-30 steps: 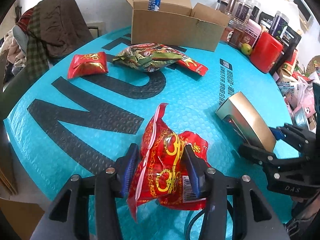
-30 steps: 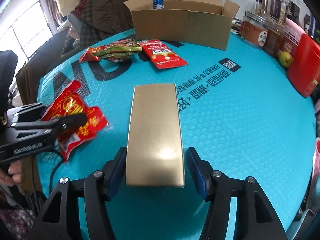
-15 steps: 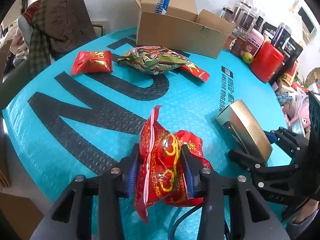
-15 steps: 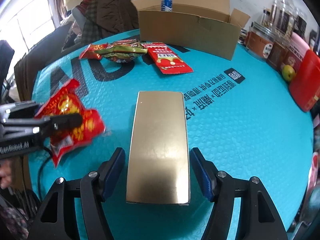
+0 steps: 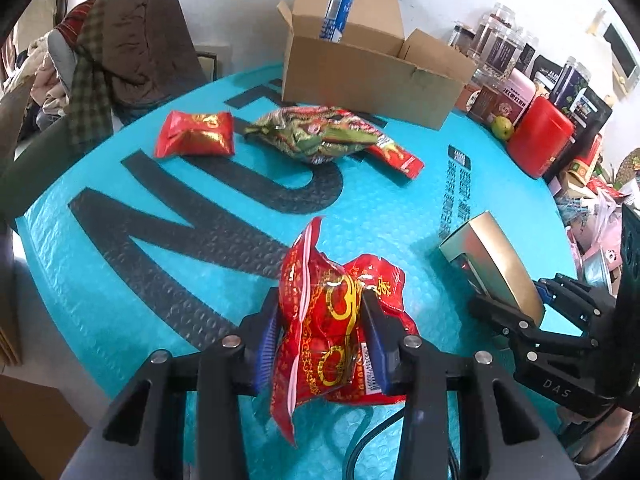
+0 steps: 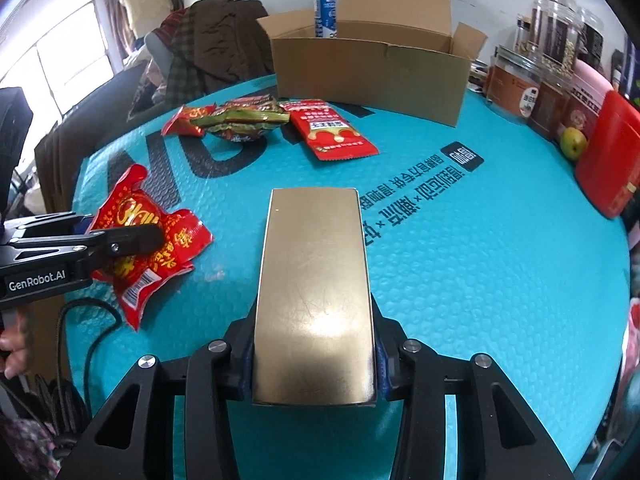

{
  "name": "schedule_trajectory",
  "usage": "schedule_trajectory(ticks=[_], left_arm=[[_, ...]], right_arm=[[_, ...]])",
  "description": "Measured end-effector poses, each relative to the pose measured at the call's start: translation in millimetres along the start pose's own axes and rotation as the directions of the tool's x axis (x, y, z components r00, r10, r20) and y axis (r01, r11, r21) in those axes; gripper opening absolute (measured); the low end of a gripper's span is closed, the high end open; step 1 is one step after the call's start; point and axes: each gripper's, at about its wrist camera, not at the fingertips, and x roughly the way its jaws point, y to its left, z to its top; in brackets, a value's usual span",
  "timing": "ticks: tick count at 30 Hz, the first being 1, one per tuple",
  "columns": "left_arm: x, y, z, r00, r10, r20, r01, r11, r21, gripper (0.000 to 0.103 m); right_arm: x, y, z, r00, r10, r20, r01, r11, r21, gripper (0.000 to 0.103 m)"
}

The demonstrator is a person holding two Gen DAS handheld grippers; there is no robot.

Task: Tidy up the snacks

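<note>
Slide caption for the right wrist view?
Right gripper closing on gold box; left gripper pinches red snack bag nearby.

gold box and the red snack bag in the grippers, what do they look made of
Gold box: likely card with a metallic foil finish; flat rigid faces, crisp edges, soft mirror-like glare, fine scratches.
Red snack bag: thin glossy plastic film, printed in gold; it crumples, with shiny creases and a crimped seam.
</note>
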Motion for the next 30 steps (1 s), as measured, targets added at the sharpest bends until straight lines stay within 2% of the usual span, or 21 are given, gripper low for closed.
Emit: schedule_trajectory(ticks=[6, 7, 8, 10, 13, 16, 17, 18, 20, 21, 23, 27, 30], left_arm=[[-10.0, -5.3, 8.5, 0.999, -0.024, 0.032, 0.023, 0.999, 0.023, 0.036], [-11.6, -6.0, 10.1, 0.999, -0.02, 0.042, 0.018, 0.999, 0.029, 0.035], [-13.5, -7.2, 12.2, 0.998, -0.014, 0.056, 0.012, 0.999, 0.037, 0.028], [-13.8, -9.1, 15.6, 0.997, 0.009, 0.071, -0.012, 0.999, 0.053, 0.028], [-4.3, -10.4, 16.8, 0.999, 0.01, 0.032, -0.013, 0.997, 0.08, 0.028], [-3.6, -11.1, 15.6, 0.999, 0.018, 0.037, -0.021, 0.996, 0.084, 0.03], [-2.3, -11.5, 15.5, 0.999, 0.021, 0.031, -0.024, 0.996, 0.086, 0.036], [1.4, -11.3, 15.6, 0.999, 0.029, 0.013, -0.03, 0.996, 0.084, 0.052], [16.3, -10.0, 13.6, 0.995, 0.061, -0.078, -0.056, 0.996, 0.072, 0.073], [24.5, -7.3, 11.3, 0.99, 0.059, -0.126, -0.053, 0.997, 0.053, 0.076], [19.5, -8.0, 7.4, 0.996, 0.038, -0.074, -0.034, 0.998, 0.059, 0.079], [19.8, -11.8, 5.0, 0.994, 0.041, -0.101, -0.035, 0.998, 0.057, 0.079], [18.3, -15.4, 1.4, 0.995, 0.042, -0.088, -0.037, 0.997, 0.066, 0.081]], right_arm=[[-9.0, -1.3, 2.2, 1.0, 0.011, 0.024, -0.011, 1.0, 0.018, 0.043], [-10.3, -0.8, 3.2, 0.999, 0.017, 0.03, -0.018, 1.0, 0.017, 0.043], [-10.9, -0.7, 4.2, 0.999, 0.026, 0.036, -0.027, 0.999, 0.02, 0.043], [-9.7, -0.8, 6.3, 0.999, 0.039, 0.033, -0.04, 0.999, 0.028, 0.043], [-7.6, -0.4, 7.5, 0.999, 0.036, 0.029, -0.037, 0.999, 0.03, 0.043], [-6.0, -0.4, 7.2, 0.999, 0.031, 0.019, -0.032, 0.999, 0.033, 0.043], [-6.1, -0.2, 6.6, 0.999, 0.032, 0.017, -0.032, 0.999, 0.035, 0.043], [-6.0, -0.2, 6.0, 0.999, 0.033, 0.014, -0.034, 0.999, 0.038, 0.043], [-5.2, -0.9, 5.2, 0.999, 0.037, 0.008, -0.037, 0.998, 0.046, 0.044], [-4.4, -1.1, 4.6, 0.999, 0.04, 0.003, -0.04, 0.998, 0.05, 0.044], [-3.3, -1.8, 3.9, 0.999, 0.041, -0.003, -0.041, 0.998, 0.055, 0.044], [-1.3, -3.4, 2.4, 0.999, 0.041, -0.015, -0.04, 0.997, 0.065, 0.044], [0.1, -4.5, 2.2, 0.999, 0.044, -0.02, -0.042, 0.997, 0.069, 0.044]])
